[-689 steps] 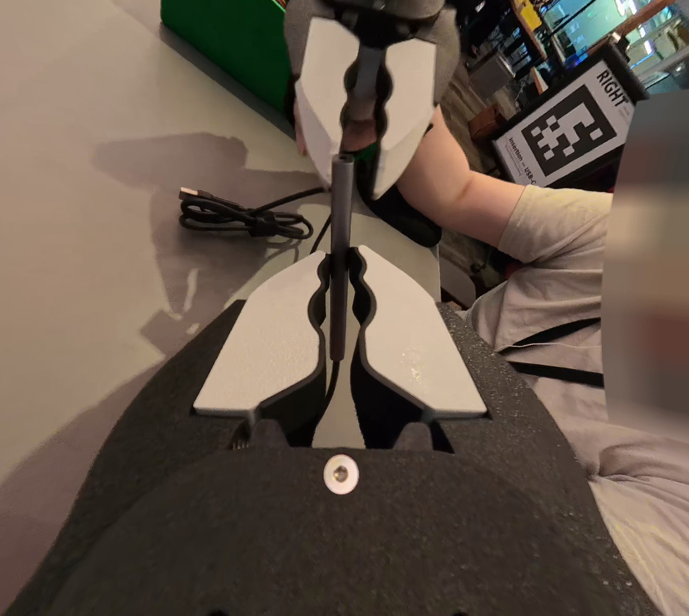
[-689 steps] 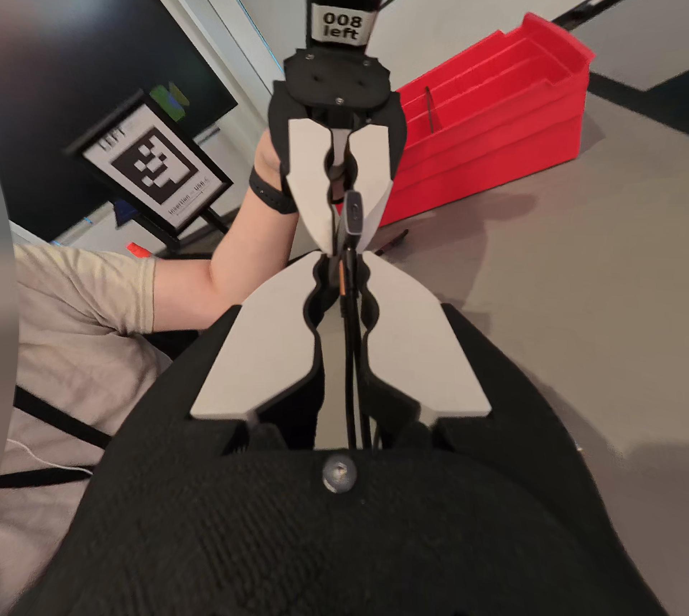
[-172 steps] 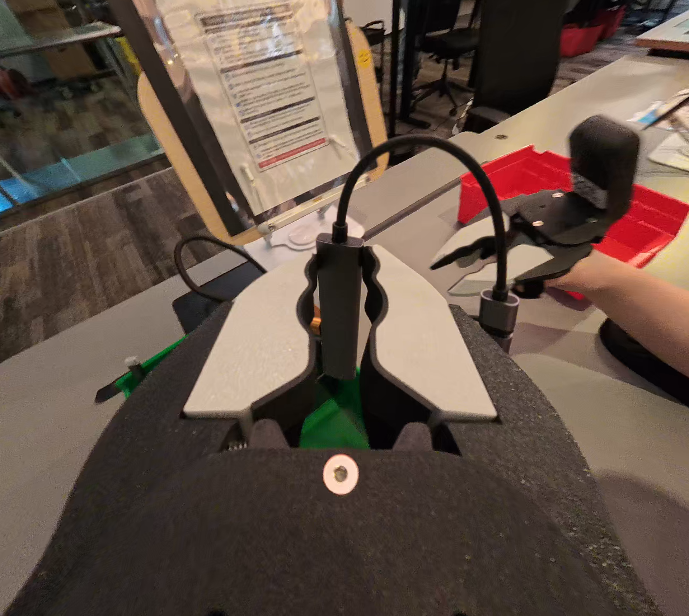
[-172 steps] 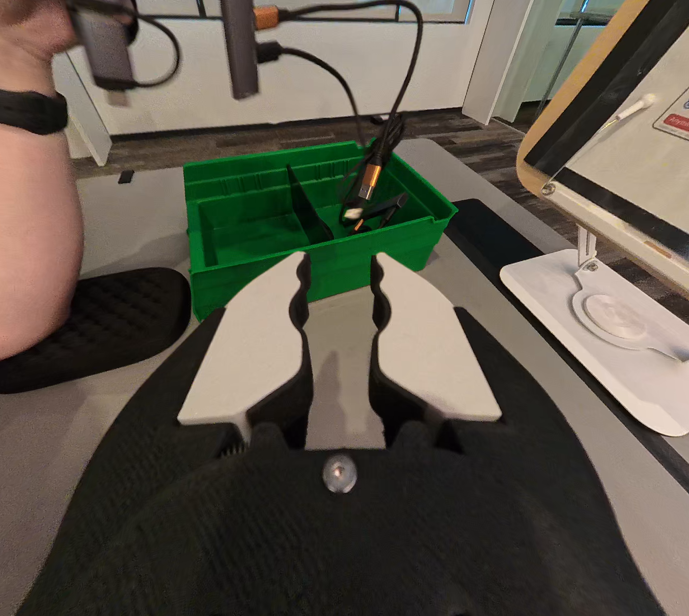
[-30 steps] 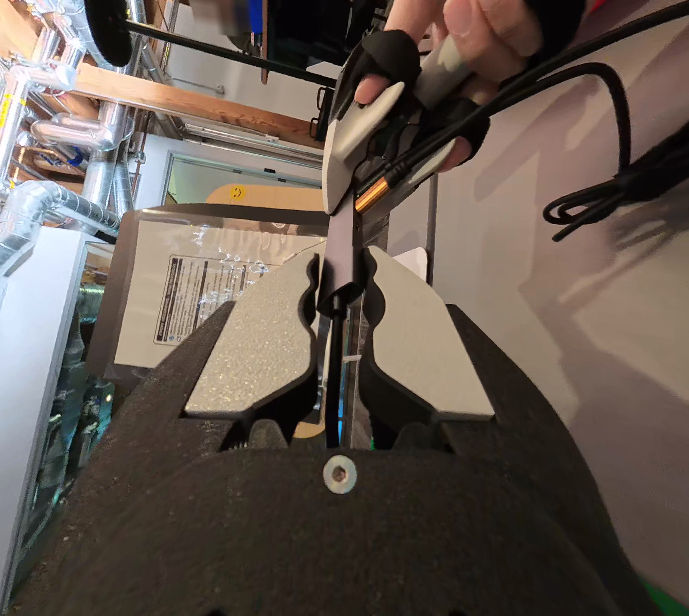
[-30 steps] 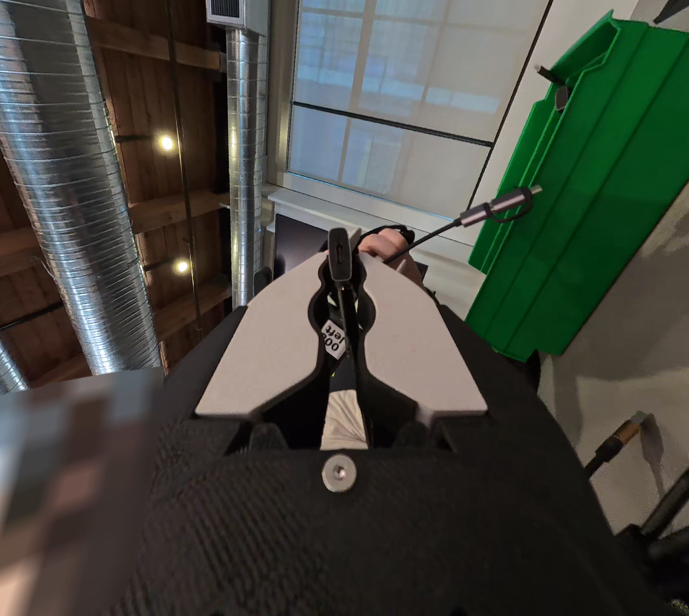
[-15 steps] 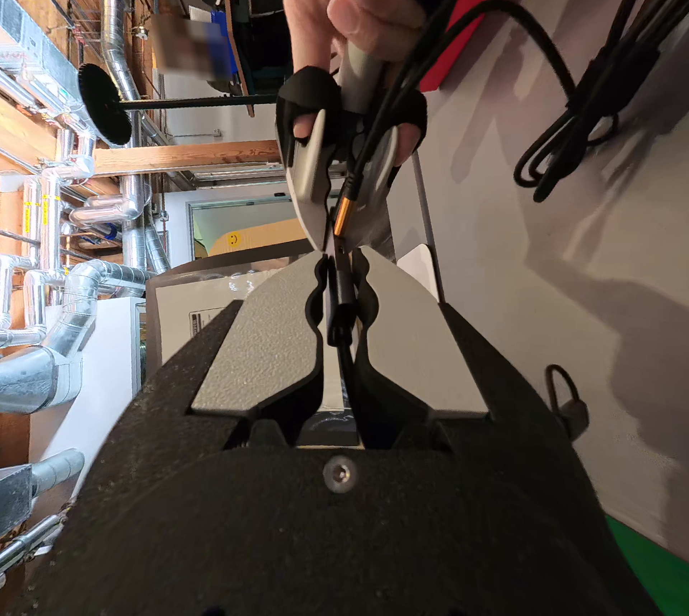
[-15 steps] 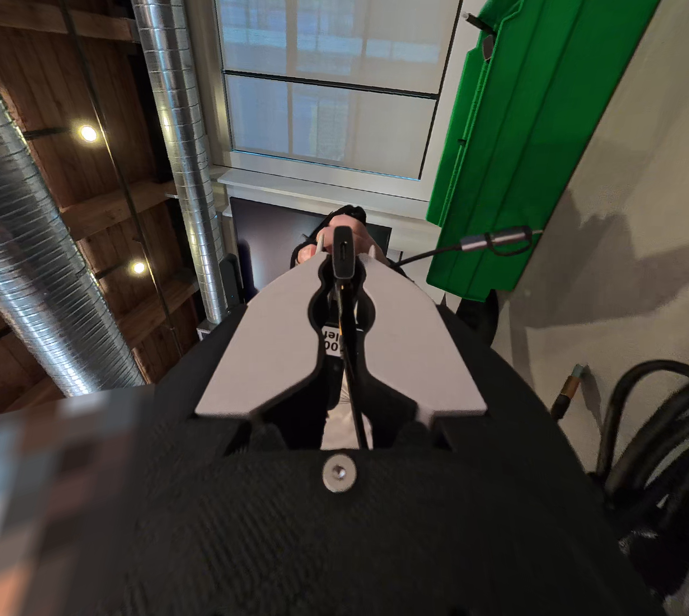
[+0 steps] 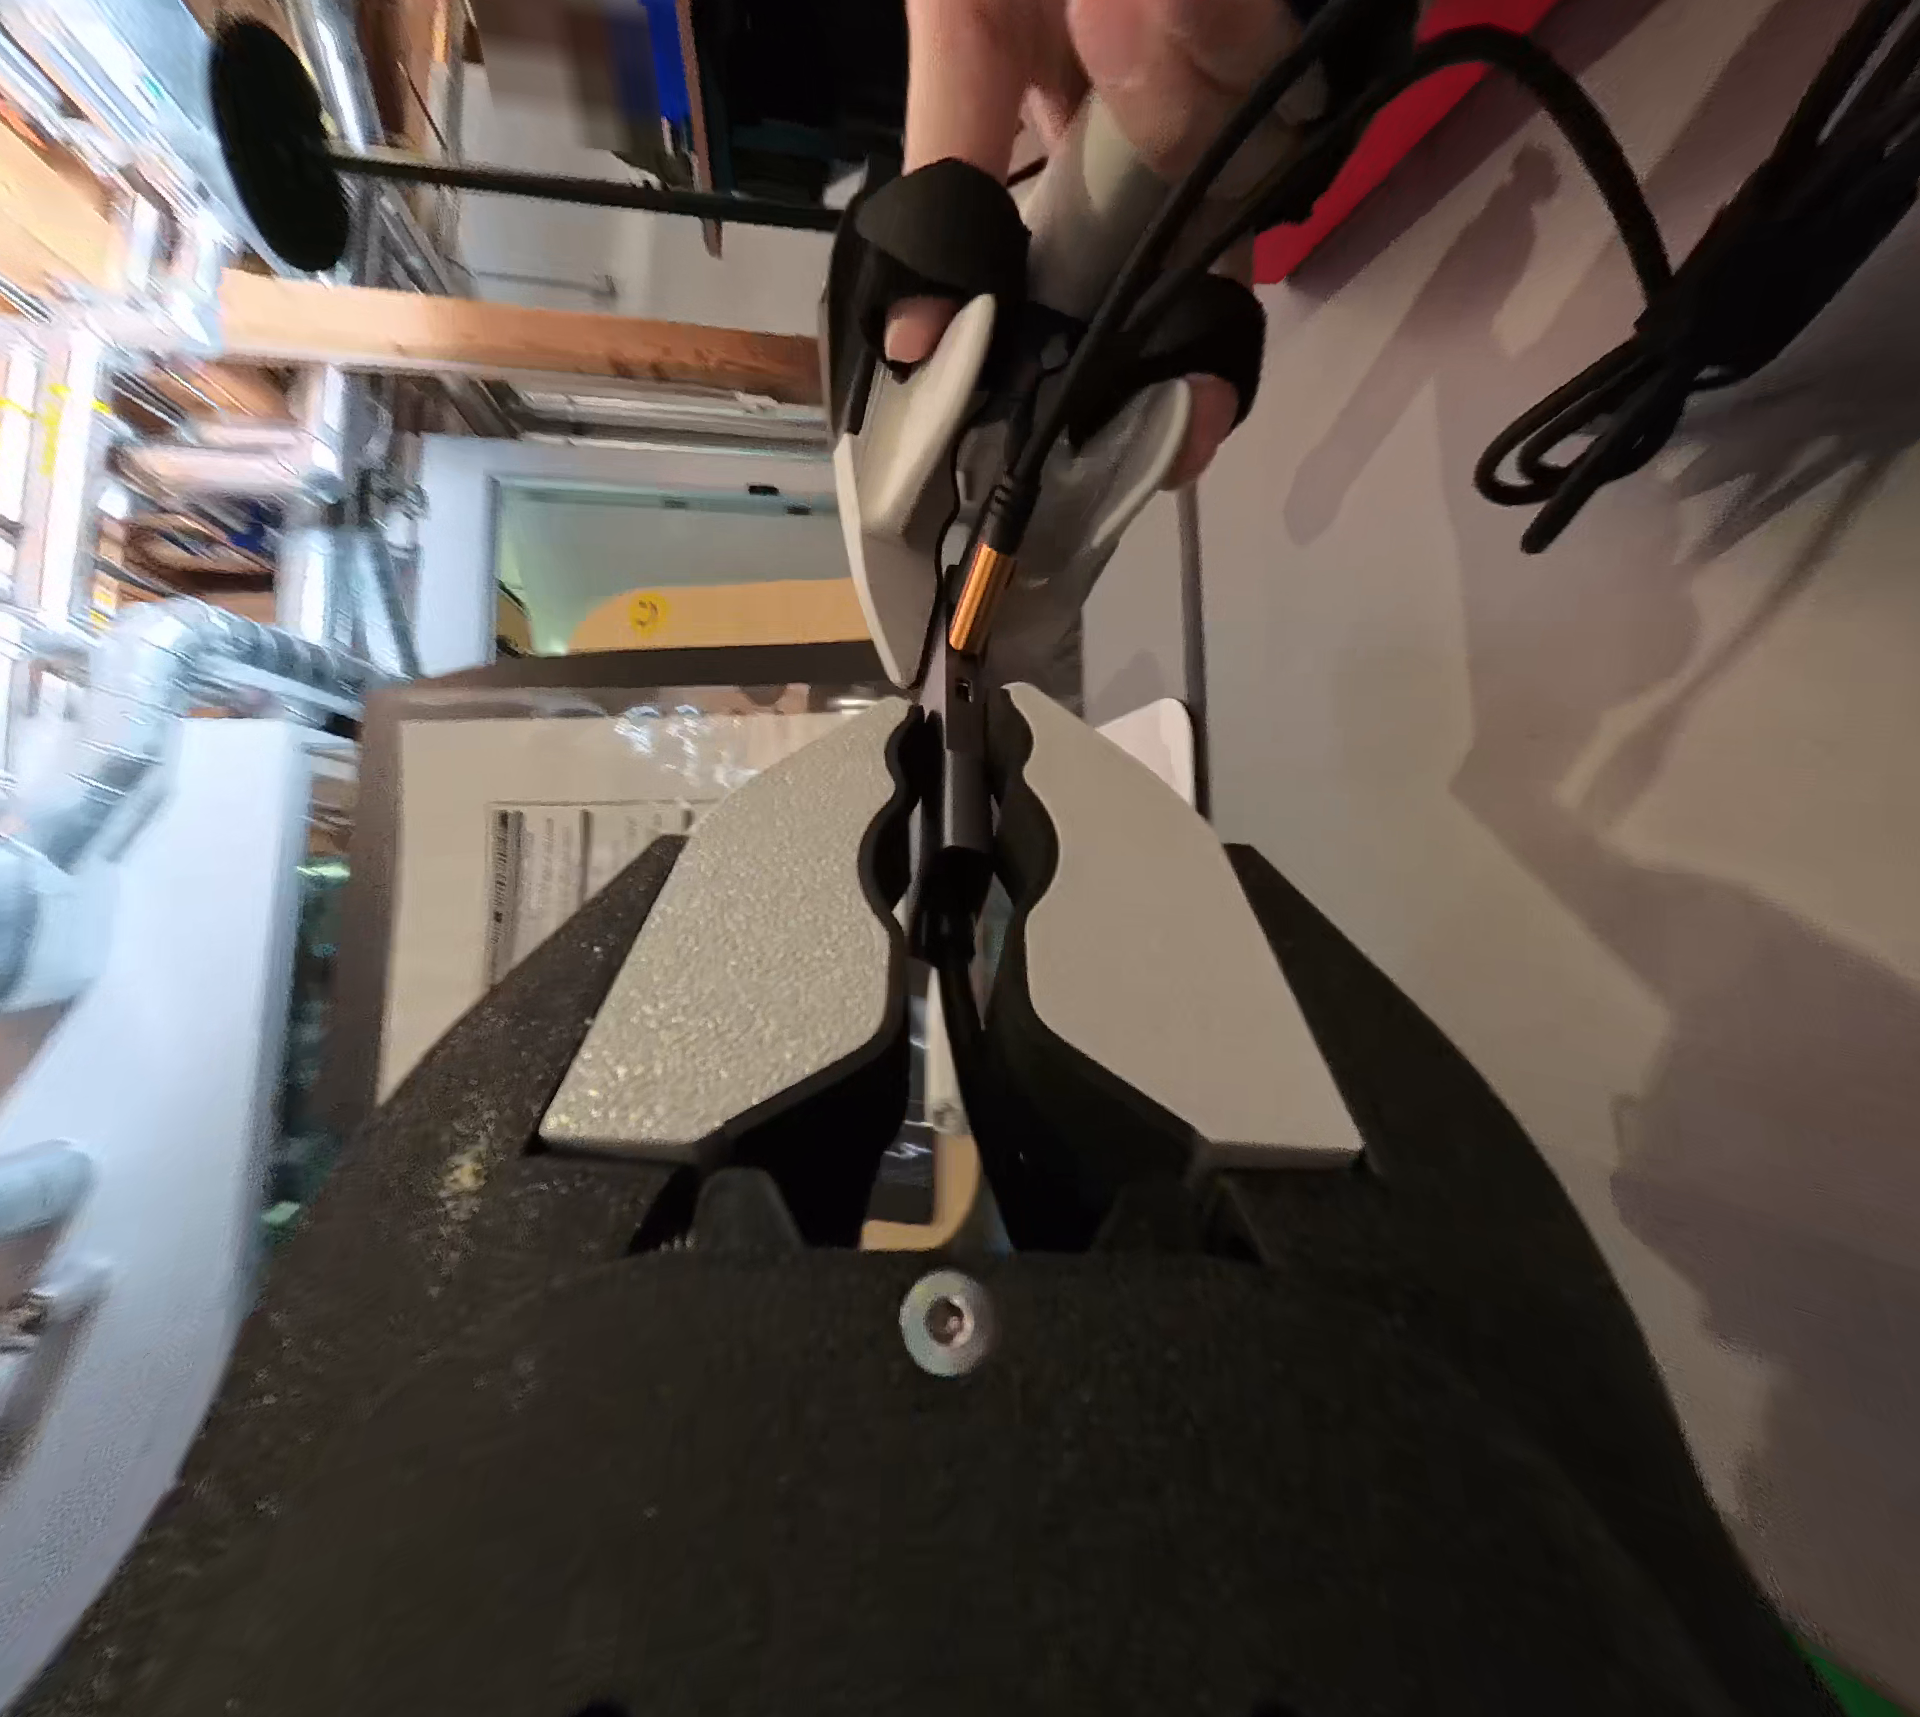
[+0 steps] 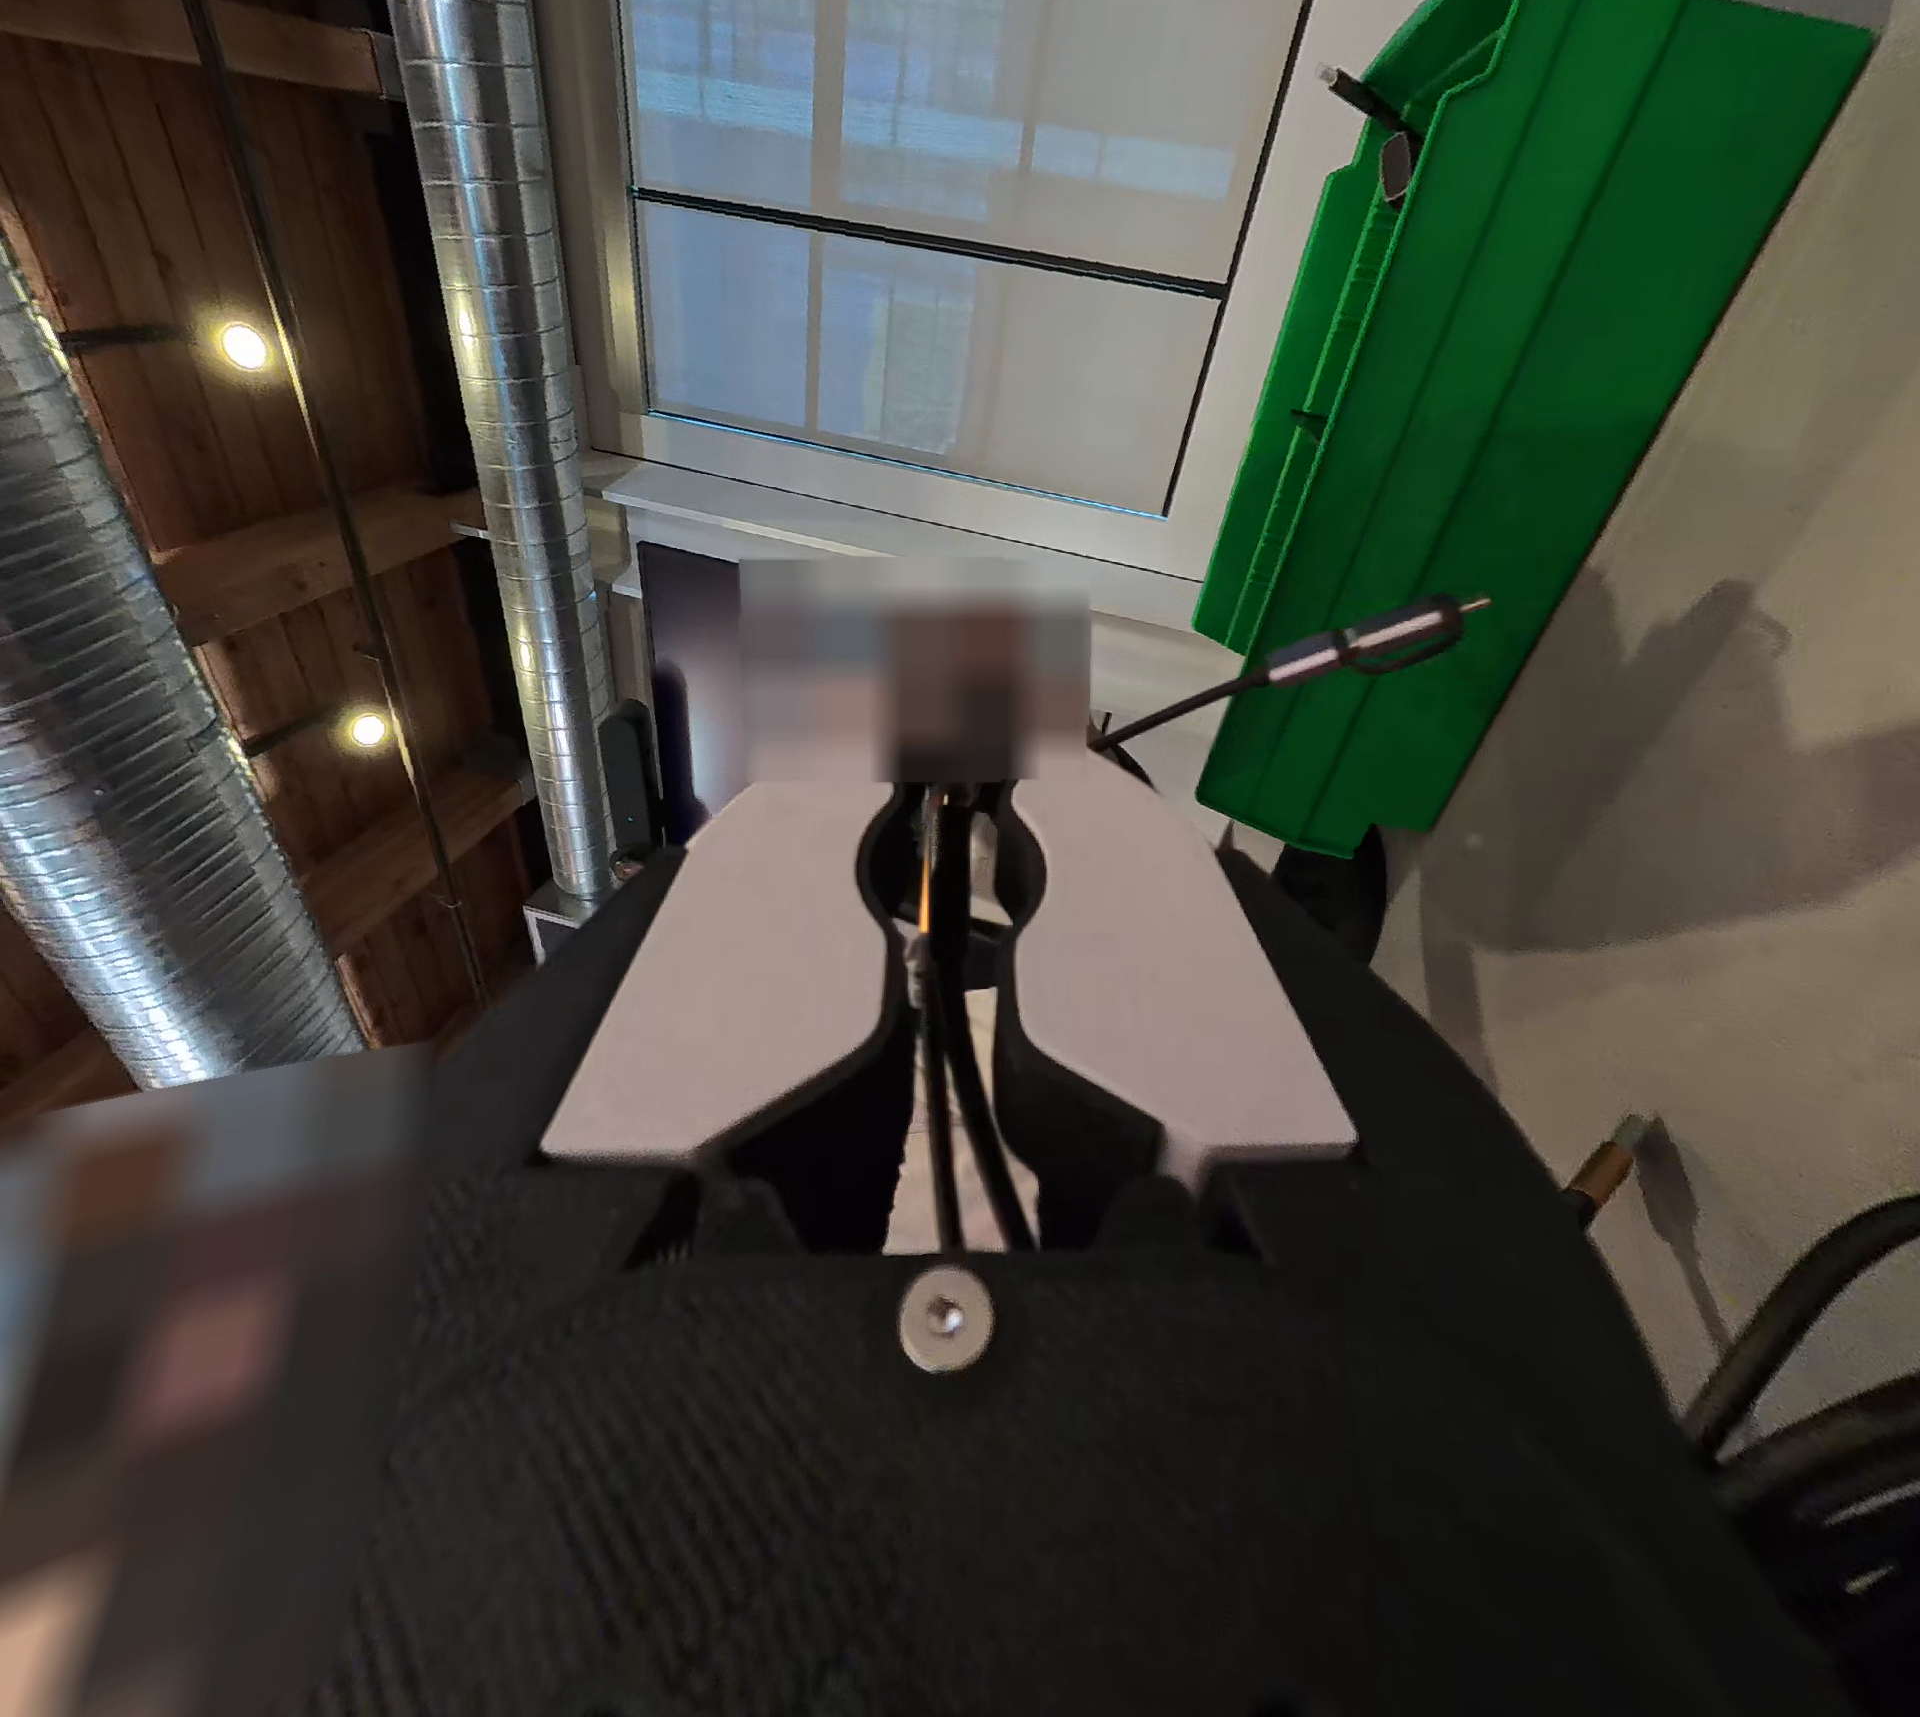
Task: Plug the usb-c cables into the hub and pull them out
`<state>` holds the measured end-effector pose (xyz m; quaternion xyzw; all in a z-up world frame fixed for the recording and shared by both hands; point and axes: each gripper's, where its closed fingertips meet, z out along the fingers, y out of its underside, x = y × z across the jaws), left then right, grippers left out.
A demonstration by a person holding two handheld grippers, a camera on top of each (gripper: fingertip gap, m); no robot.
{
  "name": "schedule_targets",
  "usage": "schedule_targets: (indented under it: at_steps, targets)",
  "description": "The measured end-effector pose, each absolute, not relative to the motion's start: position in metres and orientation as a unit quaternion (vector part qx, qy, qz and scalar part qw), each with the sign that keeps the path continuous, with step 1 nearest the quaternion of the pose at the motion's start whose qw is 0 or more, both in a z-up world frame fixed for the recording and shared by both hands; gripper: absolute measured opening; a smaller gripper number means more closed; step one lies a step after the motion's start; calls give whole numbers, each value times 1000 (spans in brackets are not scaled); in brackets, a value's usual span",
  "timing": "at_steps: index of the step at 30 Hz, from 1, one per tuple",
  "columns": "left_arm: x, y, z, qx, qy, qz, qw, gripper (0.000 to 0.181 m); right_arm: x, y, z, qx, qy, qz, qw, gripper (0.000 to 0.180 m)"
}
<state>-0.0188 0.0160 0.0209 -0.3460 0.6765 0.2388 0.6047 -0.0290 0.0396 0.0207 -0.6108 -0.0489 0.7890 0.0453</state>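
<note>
Left wrist view, read from left to right: a framed sheet [image 9: 540, 846] is seen beyond the left finger [image 9: 748, 950]; between the two fingers the left gripper [image 9: 961, 732] is clenched on the slim dark hub [image 9: 961, 794], which is held edge-on with its own lead trailing back toward the palm. Just past the fingertips, the right gripper [image 9: 935, 607] is met tip to tip, and an orange-collared usb-c plug [image 9: 977, 597] is pressed at the hub's far end. Whether the plug is fully seated cannot be told. To the right of the fingers, a coiled black cable [image 9: 1621, 379] lies on the grey table [image 9: 1558, 732], with a red bin [image 9: 1507, 36] beyond.

Right wrist view: the right gripper [image 10: 951, 810] is closed on the plug's black cable [image 10: 940, 992], which runs back between the fingers; the tips are hidden by a mosaic patch. Right of the fingers, the hub's dangling grey connector [image 10: 1371, 633] hangs before a green bin [image 10: 1507, 379].

The likeliest fault is judged to be a skewed insertion: both pieces are held in mid-air, so a slight tilt of either gripper could jam the plug or let the thin hub twist in its grip.
</note>
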Motion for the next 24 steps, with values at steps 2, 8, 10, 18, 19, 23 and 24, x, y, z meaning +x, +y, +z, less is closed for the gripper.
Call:
schedule_targets:
  at_steps: [2,8,10,18,19,23,24]
  targets:
    - [-19,16,24,-389,669,210,598,11,-30,40,21,-630,-78,769,73,14]
    - [-23,18,40,-418,639,183,619,10,-24,40,33,-696,-173,669,196,20]
    - [-27,20,46,-420,629,192,626,10,-18,38,42,-703,-208,636,241,17]
    - [-61,36,80,-437,552,240,668,10,12,20,139,-547,-333,437,632,16]
    - [-65,36,83,-437,545,244,673,10,11,10,149,-514,-352,381,684,15]
    - [-70,35,92,-426,534,257,684,10,-14,-4,140,-514,-435,198,712,19]
    - [-70,34,93,-426,533,257,685,10,-22,-5,133,-528,-449,194,695,20]
